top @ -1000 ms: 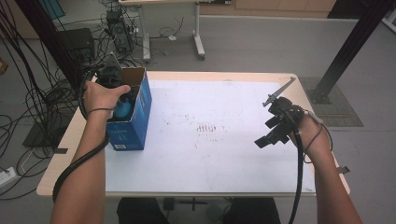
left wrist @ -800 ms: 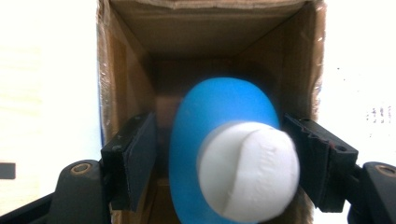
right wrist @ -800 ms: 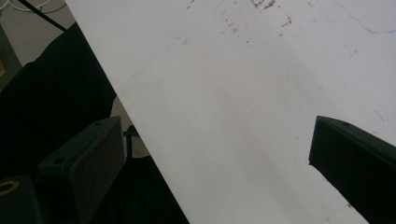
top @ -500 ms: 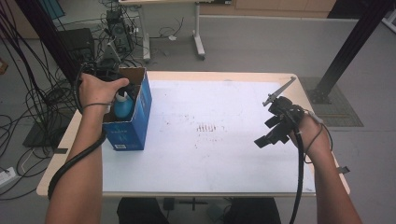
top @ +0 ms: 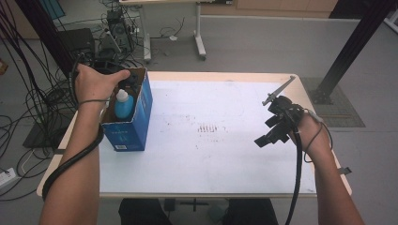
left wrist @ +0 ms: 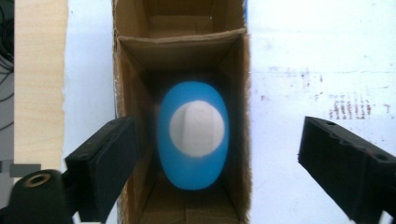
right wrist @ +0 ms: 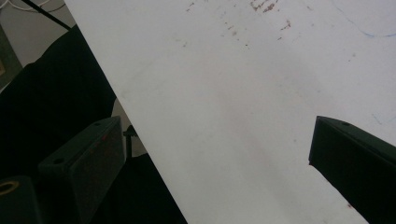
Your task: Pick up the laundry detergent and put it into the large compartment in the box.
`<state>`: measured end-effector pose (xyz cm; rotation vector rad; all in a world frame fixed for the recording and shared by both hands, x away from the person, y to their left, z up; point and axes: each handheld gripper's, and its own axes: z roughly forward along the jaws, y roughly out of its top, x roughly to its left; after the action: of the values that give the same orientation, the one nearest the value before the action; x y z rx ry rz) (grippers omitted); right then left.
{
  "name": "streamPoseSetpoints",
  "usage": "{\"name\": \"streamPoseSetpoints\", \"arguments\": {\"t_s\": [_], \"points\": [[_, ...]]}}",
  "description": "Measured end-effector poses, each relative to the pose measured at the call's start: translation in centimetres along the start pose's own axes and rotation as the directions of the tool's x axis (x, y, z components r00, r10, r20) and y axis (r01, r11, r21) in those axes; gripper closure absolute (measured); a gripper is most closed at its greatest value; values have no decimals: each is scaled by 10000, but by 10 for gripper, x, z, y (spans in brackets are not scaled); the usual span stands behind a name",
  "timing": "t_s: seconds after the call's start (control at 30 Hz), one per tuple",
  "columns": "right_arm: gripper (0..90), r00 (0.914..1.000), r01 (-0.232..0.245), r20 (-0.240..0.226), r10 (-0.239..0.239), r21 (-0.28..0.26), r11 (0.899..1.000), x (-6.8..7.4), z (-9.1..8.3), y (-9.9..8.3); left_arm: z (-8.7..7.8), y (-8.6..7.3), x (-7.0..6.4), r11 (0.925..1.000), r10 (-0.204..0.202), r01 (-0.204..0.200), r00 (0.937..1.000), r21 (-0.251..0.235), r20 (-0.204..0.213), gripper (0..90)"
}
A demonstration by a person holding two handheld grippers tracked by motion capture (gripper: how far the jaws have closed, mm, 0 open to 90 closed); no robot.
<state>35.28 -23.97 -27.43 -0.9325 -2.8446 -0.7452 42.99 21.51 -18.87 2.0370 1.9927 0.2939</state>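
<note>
Right hand tool (top: pixel 277 126): black two-jaw tool held over the near right part of the white-topped bench (top: pixel 225 159) with pale wooden edging. Jaws spread wide, nothing between them. In the right gripper view it looks down on bare bench surface and the near edge, with faint reddish-brown specks (right wrist: pixel 271 11) farther up. Well apart from the box.

Left hand tool (left wrist: pixel 215 172): black two-jaw tool held by the left hand (top: pixel 96 82) directly above the box at the bench's left side. Jaws spread wide and holding nothing. In the left gripper view one jaw sits over the box's outer wall and the other stands out past the opposite wall, over white bench.

Blue plastic bottle with white cap (left wrist: pixel 195 133): stands upright in the middle compartment of the box, seen cap-on from above, straight below the left hand tool and between the lines of its jaws. Its body is oval in plan, the long axis running along the box's length and across the jaw gap. No contact with either jaw.

Tall open-topped cardboard box, blue outside and brown inside (top: pixel 133 119): stands upright near the bench's left edge, its length running away from the person, split by a cardboard divider (left wrist: pixel 182 44); an empty compartment lies beyond.

Judgement: the left hand tool is much the nearer; any grasp of the bottle would likely be a straight descent, jaws narrowed to pass inside the box walls.
</note>
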Motion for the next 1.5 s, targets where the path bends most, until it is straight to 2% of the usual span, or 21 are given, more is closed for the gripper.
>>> {"name": "streamPoseSetpoints", "arguments": {"t_s": [0.13, 0.47, 0.73, 0.83, 0.97, 1.13, 1.23, 1.3, 1.43, 1.5], "points": [[35, 10000, -27, -10, 27, 10, 10000, 0, 0, 1, -13, 0, -6, 9996, 181, -181, 9998, -231, -2, 82], [35, 10000, -56, 7, 56, -65, 10000, -1, -2, 1, -33, 1, -24, 9971, 687, -687, 9976, -313, -20, 69], [35, 10000, -91, 5, 91, -14, 10000, -1, -1, 1, -46, -2, -49, 9897, 1370, -1359, 9903, -445, 237, 69], [35, 10000, -79, -7, 79, -16, 10000, -1, -1, 1, -49, -5, -62, 9837, 1769, -1753, 9833, -401, 415, 68], [35, 10000, -72, 4, 72, -10, 10000, -1, -1, 0, -49, -8, -79, 9734, 2290, -2274, 9708, -289, 716, 68], [35, 10000, -78, 6, 78, -29, 10000, -2, -1, -1, -42, -12, -103, 9541, 2981, -2993, 9504, 8, 886, 68], [35, 9999, -103, 2, 103, -60, 9999, -3, -1, -2, -35, -15, -114, 9438, 3269, -3302, 9395, 168, 1027, 68], [35, 9999, -113, -1, 113, -55, 9999, -3, -1, -3, -31, -17, -120, 9395, 3377, -3418, 9351, 222, 1074, 69], [35, 9999, -159, 4, 159, -58, 9999, -3, 0, -4, -19, -20, -134, 9252, 3691, -3772, 9200, 422, 1319, 68], [35, 9998, -206, -27, 205, -72, 9998, -4, 1, -4, -13, -23, -140, 9212, 3763, -3857, 9165, 506, 1358, 69]]}}
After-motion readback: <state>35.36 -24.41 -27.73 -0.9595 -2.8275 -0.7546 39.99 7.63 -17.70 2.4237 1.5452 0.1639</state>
